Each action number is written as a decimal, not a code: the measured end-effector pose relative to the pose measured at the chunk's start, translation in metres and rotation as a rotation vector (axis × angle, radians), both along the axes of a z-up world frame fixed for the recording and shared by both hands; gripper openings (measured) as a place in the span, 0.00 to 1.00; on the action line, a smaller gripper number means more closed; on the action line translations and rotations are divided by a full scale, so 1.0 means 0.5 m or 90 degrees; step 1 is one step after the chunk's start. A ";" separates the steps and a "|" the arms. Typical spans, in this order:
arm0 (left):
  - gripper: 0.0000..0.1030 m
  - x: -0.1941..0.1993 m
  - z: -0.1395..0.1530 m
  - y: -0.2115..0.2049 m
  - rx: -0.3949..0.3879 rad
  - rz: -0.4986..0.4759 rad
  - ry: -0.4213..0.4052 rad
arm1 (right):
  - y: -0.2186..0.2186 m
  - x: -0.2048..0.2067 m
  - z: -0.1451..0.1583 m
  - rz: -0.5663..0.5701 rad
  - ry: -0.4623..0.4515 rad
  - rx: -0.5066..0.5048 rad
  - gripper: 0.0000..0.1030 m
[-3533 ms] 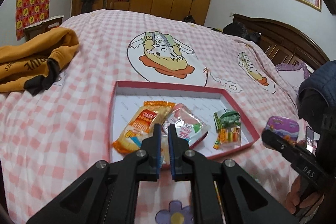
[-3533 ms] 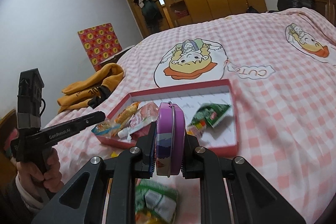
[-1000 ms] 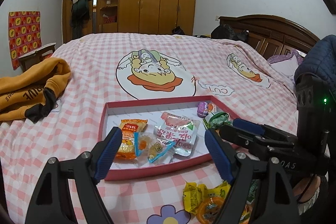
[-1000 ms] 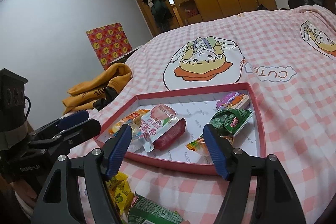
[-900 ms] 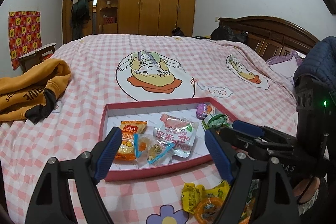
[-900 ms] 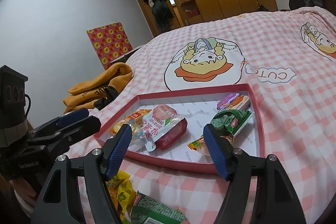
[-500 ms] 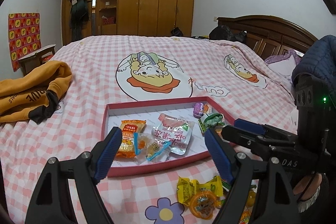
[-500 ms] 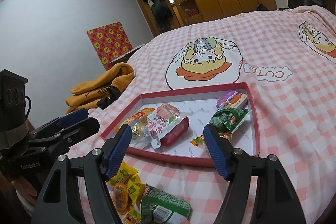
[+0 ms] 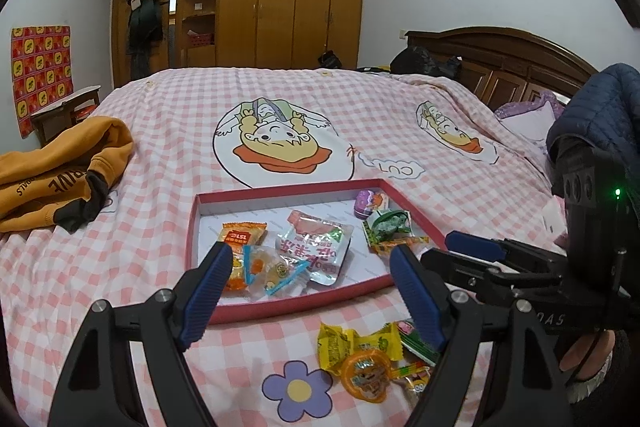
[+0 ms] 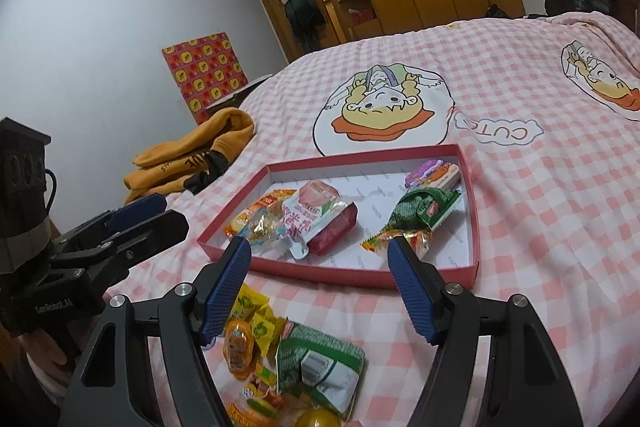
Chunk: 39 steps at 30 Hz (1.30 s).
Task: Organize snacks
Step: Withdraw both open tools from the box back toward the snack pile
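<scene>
Your left tongs [image 9: 310, 265] and right tongs [image 10: 318, 263] both hover low over the bed [image 9: 168, 131], spread wide and empty. The red tray [image 9: 191, 227] at 12 o'clock holds an orange packet [image 9: 242, 233], a clear pouch [image 9: 316, 251], a green pack [image 10: 424, 211] and a purple tin [image 10: 432, 173]. Loose snacks [image 10: 256, 339] lie on the bed at 6 o'clock, under your right tongs.
</scene>
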<state>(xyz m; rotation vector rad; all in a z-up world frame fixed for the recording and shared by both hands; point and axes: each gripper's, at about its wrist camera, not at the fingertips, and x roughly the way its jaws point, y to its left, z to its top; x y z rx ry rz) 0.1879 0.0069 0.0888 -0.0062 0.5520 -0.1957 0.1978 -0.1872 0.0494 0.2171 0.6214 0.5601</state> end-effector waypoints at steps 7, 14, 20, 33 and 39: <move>0.82 -0.011 0.001 -0.010 -0.003 -0.009 0.001 | -0.003 -0.017 -0.002 -0.004 0.008 -0.013 0.70; 0.82 -0.020 0.004 -0.015 -0.004 -0.010 0.002 | -0.001 -0.030 0.000 -0.005 0.009 -0.023 0.70; 0.82 -0.031 -0.002 -0.023 -0.003 -0.014 0.011 | -0.009 -0.039 -0.002 -0.013 0.014 -0.027 0.70; 0.82 -0.038 -0.027 -0.040 -0.007 -0.023 0.037 | -0.022 -0.050 -0.022 -0.025 0.036 -0.038 0.71; 0.82 -0.038 -0.042 -0.038 -0.014 -0.021 0.054 | -0.022 -0.056 -0.031 -0.027 0.043 -0.049 0.70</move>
